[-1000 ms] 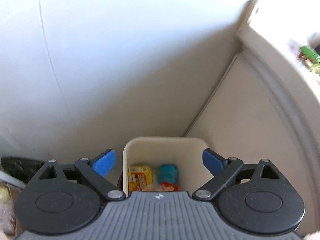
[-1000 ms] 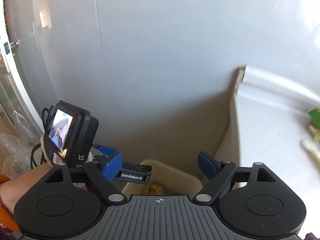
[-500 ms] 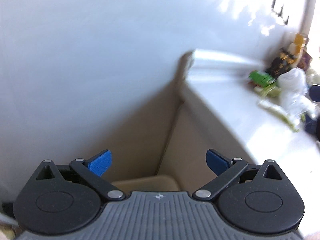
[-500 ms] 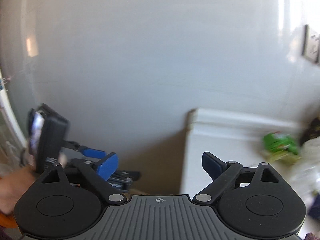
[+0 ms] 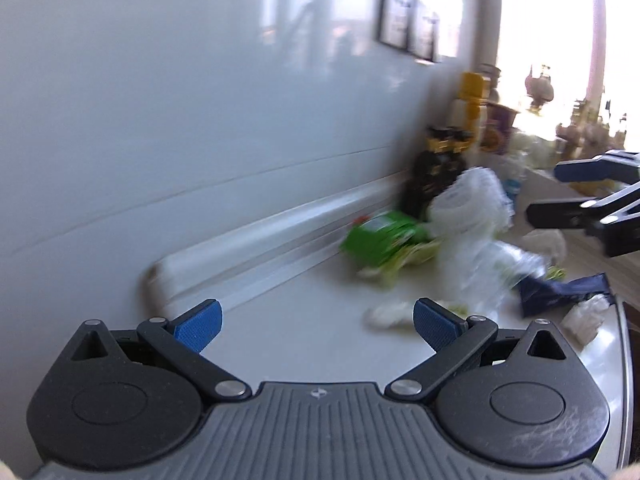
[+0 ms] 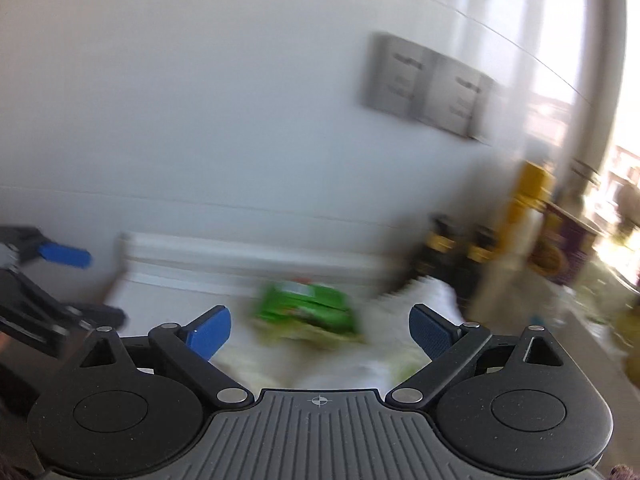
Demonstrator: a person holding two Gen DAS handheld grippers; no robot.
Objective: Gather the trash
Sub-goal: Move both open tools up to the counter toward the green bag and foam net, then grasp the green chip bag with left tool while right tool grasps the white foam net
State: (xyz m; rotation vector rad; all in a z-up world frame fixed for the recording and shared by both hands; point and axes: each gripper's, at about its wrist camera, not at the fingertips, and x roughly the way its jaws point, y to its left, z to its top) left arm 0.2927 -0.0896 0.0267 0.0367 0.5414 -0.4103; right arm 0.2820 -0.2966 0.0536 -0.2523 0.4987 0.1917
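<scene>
Both views are motion-blurred. A green snack packet lies on the white counter by the wall, next to a crumpled clear plastic bag, a dark blue wrapper and white tissue scraps. My left gripper is open and empty, low over the counter's left end. My right gripper is open and empty, just before the green packet and white plastic. It also shows at the right of the left wrist view.
Dark bottles with gold caps and a yellow bottle stand against the wall behind the trash. A grey wall plate hangs above. The counter's raised back ledge runs along the wall. The left gripper's fingers show at the left.
Both grippers have swung up and right, away from the bin on the floor with its wrappers, to the counter with the trash. Both stay open and empty.
</scene>
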